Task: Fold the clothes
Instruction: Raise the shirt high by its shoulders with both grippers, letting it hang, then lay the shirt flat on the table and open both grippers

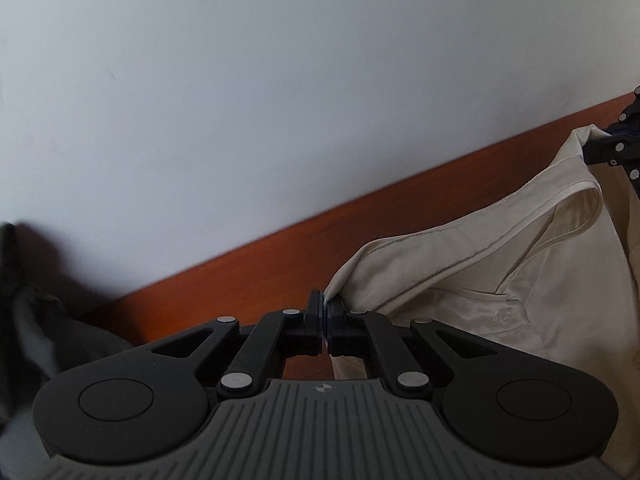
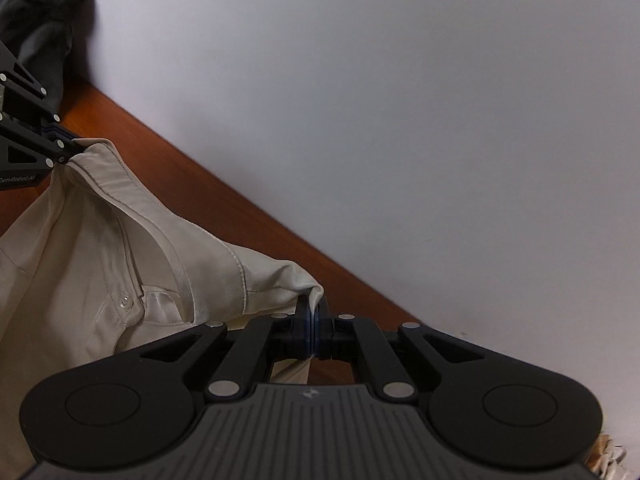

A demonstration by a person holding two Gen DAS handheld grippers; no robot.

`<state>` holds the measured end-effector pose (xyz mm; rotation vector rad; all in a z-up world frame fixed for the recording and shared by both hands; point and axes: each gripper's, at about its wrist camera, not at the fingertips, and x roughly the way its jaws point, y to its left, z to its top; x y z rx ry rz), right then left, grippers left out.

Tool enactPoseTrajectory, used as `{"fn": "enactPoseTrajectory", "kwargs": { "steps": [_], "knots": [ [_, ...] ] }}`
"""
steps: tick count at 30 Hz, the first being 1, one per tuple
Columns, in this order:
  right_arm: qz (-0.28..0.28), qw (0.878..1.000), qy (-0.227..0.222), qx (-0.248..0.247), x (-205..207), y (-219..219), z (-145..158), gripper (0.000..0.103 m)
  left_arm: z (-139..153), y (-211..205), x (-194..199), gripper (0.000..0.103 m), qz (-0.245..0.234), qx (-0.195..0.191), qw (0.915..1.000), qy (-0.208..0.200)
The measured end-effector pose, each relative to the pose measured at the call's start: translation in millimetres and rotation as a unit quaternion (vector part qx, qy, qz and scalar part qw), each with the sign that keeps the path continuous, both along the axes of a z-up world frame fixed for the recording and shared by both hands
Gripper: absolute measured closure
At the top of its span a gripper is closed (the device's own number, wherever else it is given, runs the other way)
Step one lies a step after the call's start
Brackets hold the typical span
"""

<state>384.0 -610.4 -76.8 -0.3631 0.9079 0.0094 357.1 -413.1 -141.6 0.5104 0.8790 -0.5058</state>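
Observation:
A cream collared shirt [image 1: 500, 272] hangs stretched between my two grippers above a reddish-brown table [image 1: 248, 272]. My left gripper [image 1: 325, 304] is shut on one top corner of the shirt. My right gripper [image 2: 314, 312] is shut on the other top corner of the shirt [image 2: 100, 264]. The collar and a clear button [image 2: 126, 301] show in the right wrist view. The right gripper also shows at the right edge of the left wrist view [image 1: 616, 148]. The left gripper also shows at the left edge of the right wrist view [image 2: 70, 148].
A dark grey garment [image 1: 36, 312] lies heaped on the table against the white wall [image 1: 280, 100]; it also shows in the right wrist view [image 2: 40, 20]. A bit of pale crumpled cloth [image 2: 612, 456] shows at the lower right.

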Motion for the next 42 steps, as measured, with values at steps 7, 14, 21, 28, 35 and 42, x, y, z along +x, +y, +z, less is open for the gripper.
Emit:
{"fn": "enactPoseTrajectory", "kwargs": {
  "steps": [7,14,21,28,35,42],
  "knots": [
    [0.000,1.000,0.017,0.006,45,-10,-20,0.101,-27,0,17,0.097,0.014,-0.004,0.9996,0.025],
    [0.002,1.000,0.020,0.003,65,-9,-24,0.092,-38,9,29,0.093,0.022,-0.006,0.9990,0.039],
    [0.002,1.000,0.005,0.006,83,-14,-7,0.072,-27,4,20,0.072,0.029,-0.009,0.9989,0.036],
    [-0.005,1.000,-0.014,0.015,52,10,23,0.071,5,13,-8,0.069,0.024,-0.008,0.9997,0.006],
    [-0.019,0.999,-0.028,0.024,-26,26,51,0.069,48,31,-69,0.067,0.022,-0.011,0.9996,-0.016],
    [-0.030,0.998,-0.033,0.038,-109,28,63,0.069,77,47,-132,0.065,0.023,-0.019,0.9993,-0.022]
  ]
}}
